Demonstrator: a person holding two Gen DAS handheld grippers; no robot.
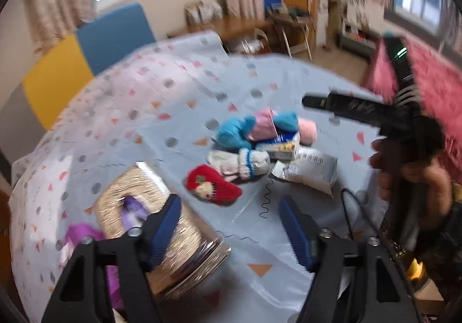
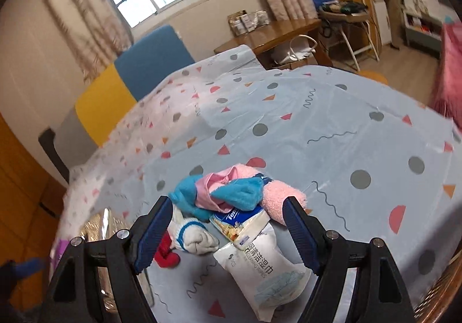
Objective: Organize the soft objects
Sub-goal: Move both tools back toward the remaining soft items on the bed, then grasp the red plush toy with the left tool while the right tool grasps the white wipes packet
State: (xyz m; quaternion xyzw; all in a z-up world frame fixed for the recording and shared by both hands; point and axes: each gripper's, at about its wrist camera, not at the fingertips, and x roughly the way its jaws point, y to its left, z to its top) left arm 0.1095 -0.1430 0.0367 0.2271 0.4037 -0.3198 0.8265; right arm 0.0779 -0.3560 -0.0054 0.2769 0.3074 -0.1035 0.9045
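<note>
soft pile (image 2: 231, 207) lying on a pale patterned tablecloth (image 2: 332, 120): blue fuzzy cloth (image 2: 239, 193), pink cloth (image 2: 213, 184), pink rolled towel (image 2: 284, 197), white knit glove with a blue band (image 2: 193, 236), red knit piece (image 1: 212, 187), plus a tissue pack (image 2: 239, 222) and a wet-wipes pouch (image 2: 265, 271).

right gripper (image 2: 228, 232) released, jaws standing apart over the near side of the pile, nothing clamped; white glove just inside the left jaw, towel just behind the right jaw, wipes pouch between and below them.

left gripper (image 1: 231, 229) also released and empty, jaws parted; pile lying farther off, beyond the jaw tips, red piece nearest. shiny woven basket (image 1: 161, 219) under the left jaw, something purple (image 1: 132, 209) inside. right gripper's body and the holding hand (image 1: 413, 175) at far right, blurred.
</note>
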